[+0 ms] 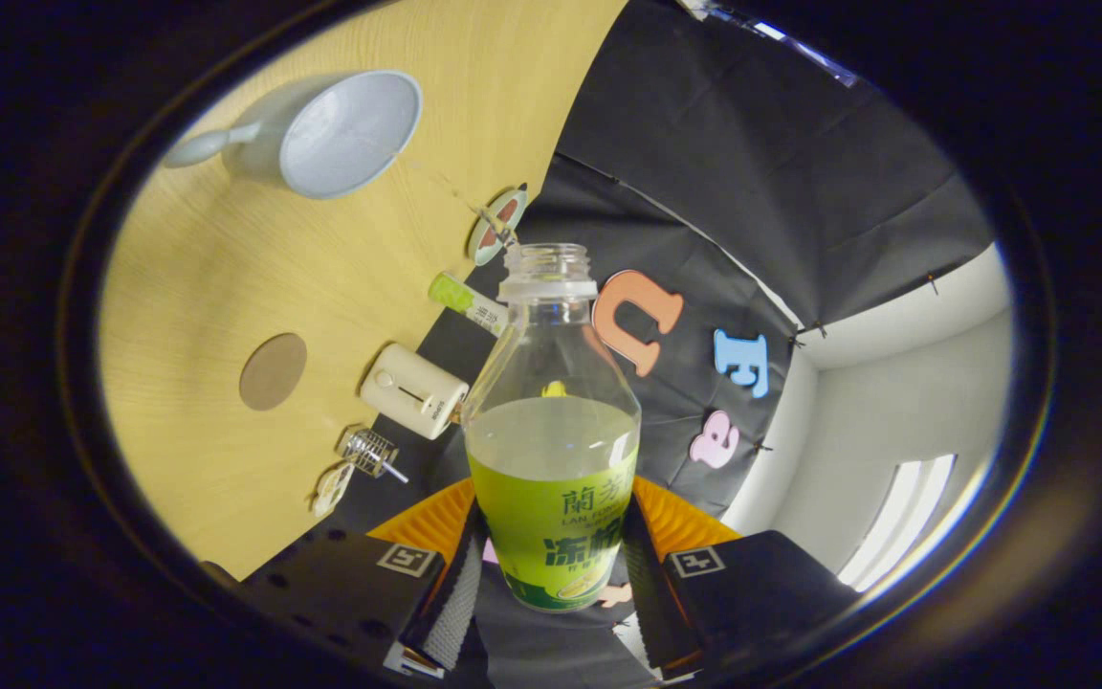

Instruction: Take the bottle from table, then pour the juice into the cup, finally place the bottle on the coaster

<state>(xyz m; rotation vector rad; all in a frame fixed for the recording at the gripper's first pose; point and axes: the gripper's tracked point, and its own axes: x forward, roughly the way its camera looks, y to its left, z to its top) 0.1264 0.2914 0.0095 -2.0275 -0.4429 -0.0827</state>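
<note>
My gripper (551, 565) is shut on a clear uncapped bottle (551, 421) with a green label, both fingers pressing its lower sides. The bottle is about half full of pale juice and is lifted off the wooden table (197, 268); the whole view is rolled, so the table runs up one side. A pale blue cup (345, 132) with a handle stands on the table well beyond the bottle's mouth. A round brown coaster (273, 371) lies flat on the wood, nearer the fingers than the cup.
Along the table's edge by the black cloth wall sit a cream rectangular box (414, 390), a small metal wire piece (371, 452), a green-and-white tube (467, 302) and a round red-and-white item (496, 227). White room walls lie past the cloth.
</note>
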